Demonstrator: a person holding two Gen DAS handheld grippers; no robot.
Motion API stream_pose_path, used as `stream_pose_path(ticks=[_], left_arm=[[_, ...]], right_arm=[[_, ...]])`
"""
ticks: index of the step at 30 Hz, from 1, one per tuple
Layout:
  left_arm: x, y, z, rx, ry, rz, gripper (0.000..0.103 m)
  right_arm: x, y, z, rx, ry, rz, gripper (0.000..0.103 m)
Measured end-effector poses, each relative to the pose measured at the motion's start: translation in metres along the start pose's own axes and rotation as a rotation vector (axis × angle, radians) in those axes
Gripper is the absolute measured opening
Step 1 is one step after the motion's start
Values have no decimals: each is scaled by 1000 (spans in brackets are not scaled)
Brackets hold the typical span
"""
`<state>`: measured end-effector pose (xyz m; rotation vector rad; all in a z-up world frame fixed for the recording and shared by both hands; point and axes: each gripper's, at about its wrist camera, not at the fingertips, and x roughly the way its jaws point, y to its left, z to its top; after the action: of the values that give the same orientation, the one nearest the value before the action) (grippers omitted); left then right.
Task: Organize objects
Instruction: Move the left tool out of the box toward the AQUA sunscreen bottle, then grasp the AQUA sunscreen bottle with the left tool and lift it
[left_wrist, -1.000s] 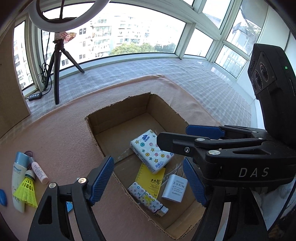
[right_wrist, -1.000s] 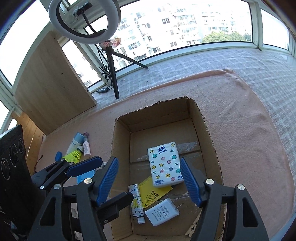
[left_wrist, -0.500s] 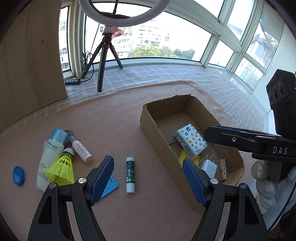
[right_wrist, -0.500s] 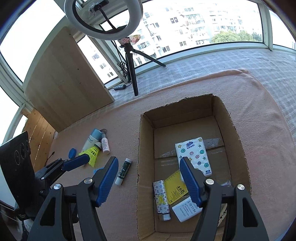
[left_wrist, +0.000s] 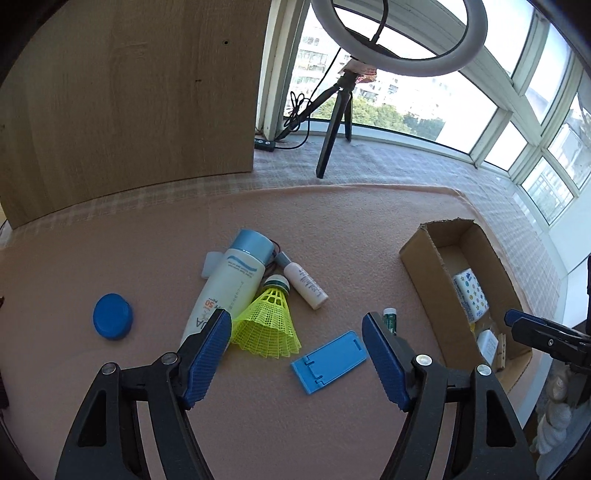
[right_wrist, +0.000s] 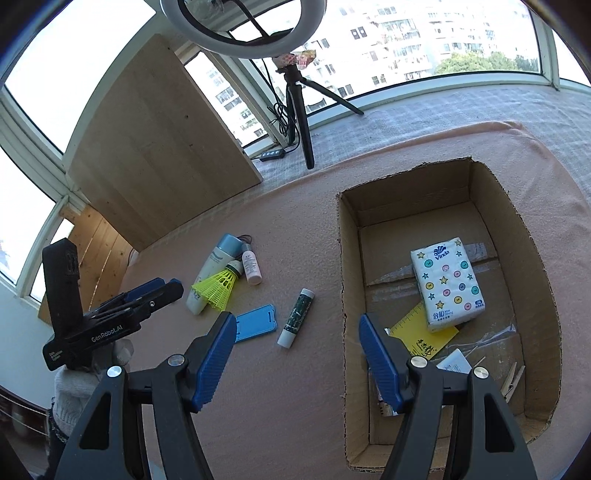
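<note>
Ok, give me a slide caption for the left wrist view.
Left gripper, empty and closing, over yellow plastic shuttlecock and flat blue plastic stand beside brown cardboard box.

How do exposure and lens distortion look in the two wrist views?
Left wrist: white ring light and windows glare nearly white, frames bow; pink mat evenly lit. Right wrist: sky panes blown out, brown cardboard box curves, its inside shadowed but readable.

Both my grippers match: black plastic scissor-style arms, silver rivets at the pivots, ribbed blue pads on the fingers. My left gripper (left_wrist: 297, 360) shows the same build as my right gripper (right_wrist: 297, 354). The right wrist view catches the left unit's side: white "GenRobot.AI" lettering, a black camera block on top, and a white knit glove (right_wrist: 79, 387) on the hand beneath.
</note>
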<state>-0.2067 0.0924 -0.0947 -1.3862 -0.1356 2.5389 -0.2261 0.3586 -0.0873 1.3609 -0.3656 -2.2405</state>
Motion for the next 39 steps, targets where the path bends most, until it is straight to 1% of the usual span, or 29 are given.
stream_pose_path(ticks=[2, 3, 8, 10, 13, 20, 23, 24, 26, 28, 29, 30, 31, 36, 39], left_arm=[[4, 12, 4, -17, 8, 6, 74], [6, 17, 6, -37, 11, 26, 71], [24, 31, 20, -40, 39, 49, 69], [33, 34, 28, -41, 48, 55, 69], [50, 38, 40, -54, 68, 46, 69], [87, 37, 71, -57, 91, 74, 69], [109, 37, 81, -65, 122, 81, 57], [116, 37, 83, -66, 133, 83, 55], [128, 35, 86, -58, 149, 101, 54], [137, 34, 86, -52, 162, 113, 53], [141, 34, 85, -47, 173, 118, 50], [144, 34, 85, -42, 185, 125, 43], [146, 35, 84, -41, 191, 129, 42], [142, 39, 75, -25, 192, 134, 39], [135, 44, 65, -27, 195, 128, 39]], right_arm=[[1, 3, -4, 3, 5, 2, 65], [2, 4, -6, 4, 9, 3, 65], [2, 7, -11, 8, 18, 0, 65], [1, 6, -13, 13, 17, -6, 65], [-3, 3, -16, 22, 16, -16, 65], [-8, -9, -23, 48, 23, -50, 65], [-8, -14, -27, 56, 31, -68, 65], [-8, -15, -29, 56, 32, -74, 65], [-10, -18, -32, 57, 33, -87, 65], [-12, -22, -34, 60, 32, -98, 65], [-13, -23, -36, 62, 33, -103, 65], [-14, -25, -36, 65, 33, -106, 65], [-15, -27, -38, 70, 35, -108, 65], [-14, -32, -40, 79, 42, -107, 65], [-9, -27, -38, 72, 50, -94, 65]])
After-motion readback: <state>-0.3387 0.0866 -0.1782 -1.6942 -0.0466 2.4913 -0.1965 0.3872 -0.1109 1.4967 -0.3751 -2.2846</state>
